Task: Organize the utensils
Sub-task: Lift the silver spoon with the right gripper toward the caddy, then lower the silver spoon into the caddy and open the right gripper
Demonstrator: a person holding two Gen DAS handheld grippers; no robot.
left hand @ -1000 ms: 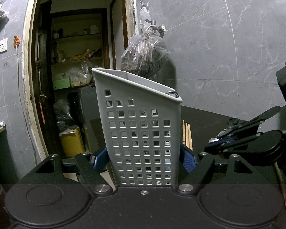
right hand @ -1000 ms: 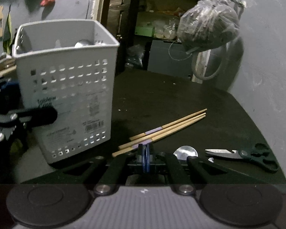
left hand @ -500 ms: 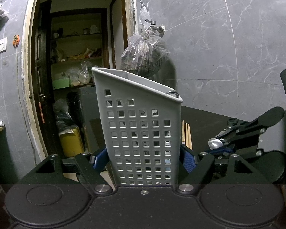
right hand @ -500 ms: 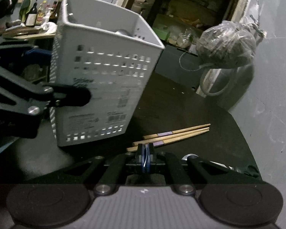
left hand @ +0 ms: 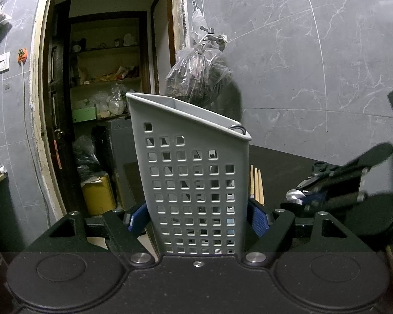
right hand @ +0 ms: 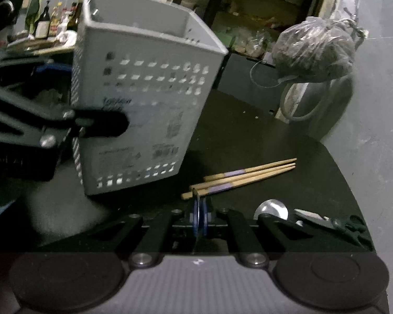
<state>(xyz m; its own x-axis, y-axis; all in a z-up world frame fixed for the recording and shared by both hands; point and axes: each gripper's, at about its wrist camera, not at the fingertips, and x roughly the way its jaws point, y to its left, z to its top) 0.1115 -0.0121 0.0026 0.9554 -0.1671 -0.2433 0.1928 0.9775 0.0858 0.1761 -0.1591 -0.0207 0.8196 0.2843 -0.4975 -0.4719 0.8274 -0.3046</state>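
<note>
Grey perforated plastic, tall and square, the utensil holder stands at the left of the dark round table, leaning a little in both views. The left gripper clamps it low down, blue pads pressed against two opposite walls. A metal loop peeks over its rim, so something already sits inside.

Risk here: the grip is near the base, and a knock high on the wall could tip the holder further or twist it between the pads.

Right of the holder, three wooden chopsticks with purple bands lie loose on the table, near its base but apart from it.

Nearer, the right gripper is pinched narrow on a thin metal utensil handle that stands between its blue pads; what kind of utensil it is I cannot tell. So slim a handle could pivot or slide out when lifted and tilted toward the opening, and it might strike the rim instead of dropping in.

Far right, a steel spoon and black-handled scissors lie close together, just beside the gripper's frame. A sweep of that frame could shove them toward the table edge.
</note>
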